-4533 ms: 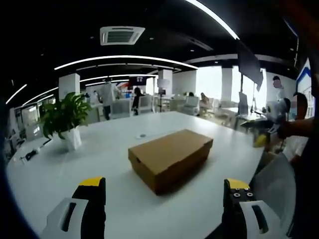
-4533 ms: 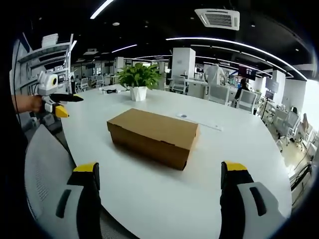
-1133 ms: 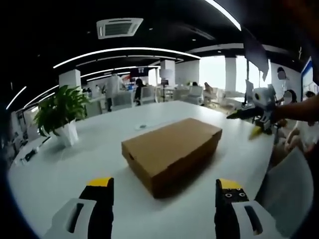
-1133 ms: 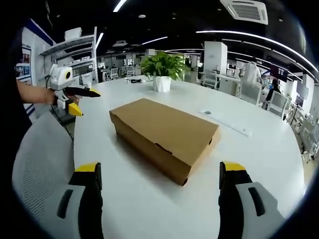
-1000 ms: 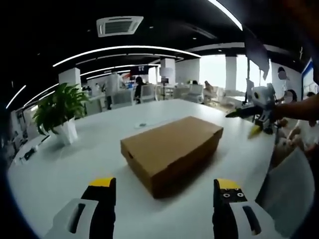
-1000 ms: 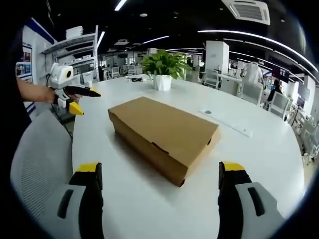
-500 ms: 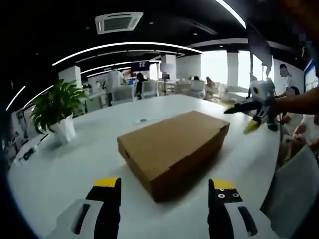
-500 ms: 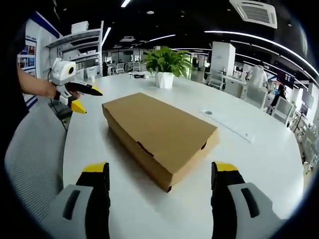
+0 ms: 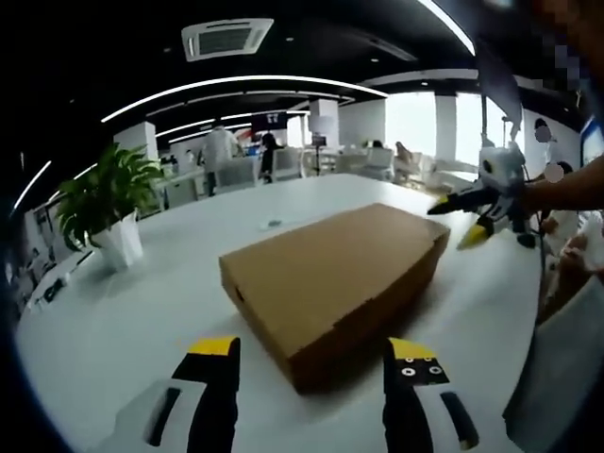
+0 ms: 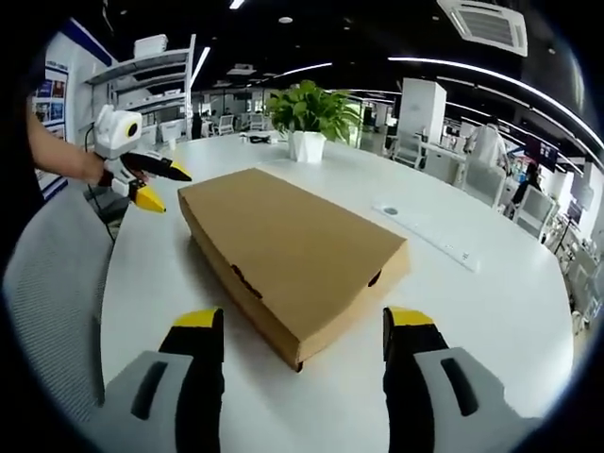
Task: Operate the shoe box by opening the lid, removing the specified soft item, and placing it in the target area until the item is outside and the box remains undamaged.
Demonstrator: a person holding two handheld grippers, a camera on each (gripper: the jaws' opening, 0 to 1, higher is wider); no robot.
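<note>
A closed brown cardboard shoe box [image 9: 326,278] [image 10: 283,247] lies on the white round table [image 9: 123,311] [image 10: 472,311]. My left gripper [image 9: 310,351] is open, its yellow-tipped jaws standing just short of one corner of the box. My right gripper [image 10: 304,321] is open too, its jaws on either side of the opposite near corner, not touching it. The right gripper [image 9: 472,203] comes into the left gripper view beyond the box's far end; the left gripper [image 10: 142,181] is seen at the left of the right gripper view. The box's contents are hidden.
A potted green plant [image 9: 109,212] [image 10: 304,118] stands on the table beyond the box. A grey mesh chair back [image 10: 52,283] [image 9: 557,377] is close to the table edge. A person's forearm [image 10: 57,156] holds the left gripper. Office desks and people fill the background.
Both grippers have moved closer to the box, which now looms larger in both views. The jaw gaps have narrowed a little. The box has stayed put and shut.
</note>
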